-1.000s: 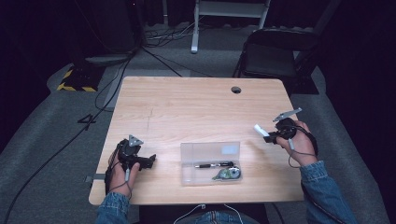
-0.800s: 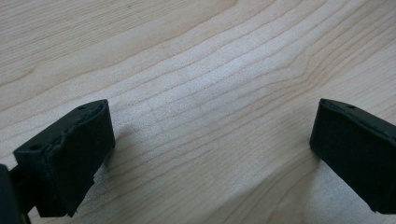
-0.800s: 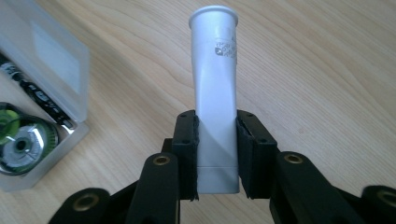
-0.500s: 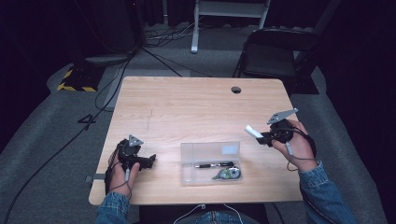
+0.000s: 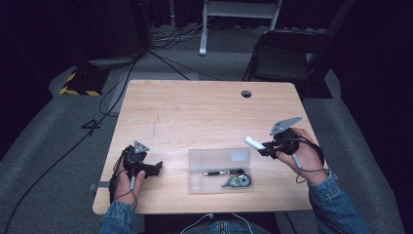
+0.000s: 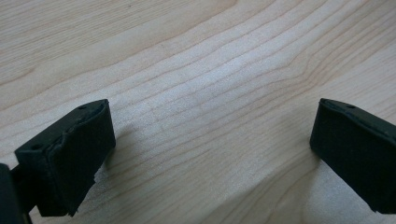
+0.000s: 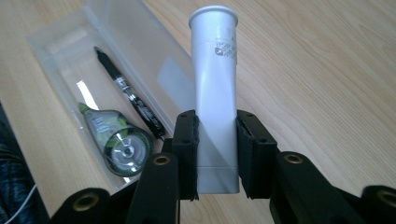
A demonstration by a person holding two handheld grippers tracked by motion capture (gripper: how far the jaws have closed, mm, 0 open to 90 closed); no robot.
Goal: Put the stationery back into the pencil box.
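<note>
Right gripper [image 7: 216, 154] jaws clamped on white plastic tube [image 7: 215, 88] – flat crimped end gripped, round rimmed cap outward, above light wooden counter [image 5: 195, 112], right of clear plastic case [image 5: 220, 169]. Left gripper [image 6: 210, 140] jaws wide apart – nothing held.

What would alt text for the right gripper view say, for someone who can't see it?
Two black jaws clamp a white tube that points away from the camera, above a light wooden table. To its left, a clear plastic box on the table holds a black pen and a green-and-clear correction tape dispenser.
</note>
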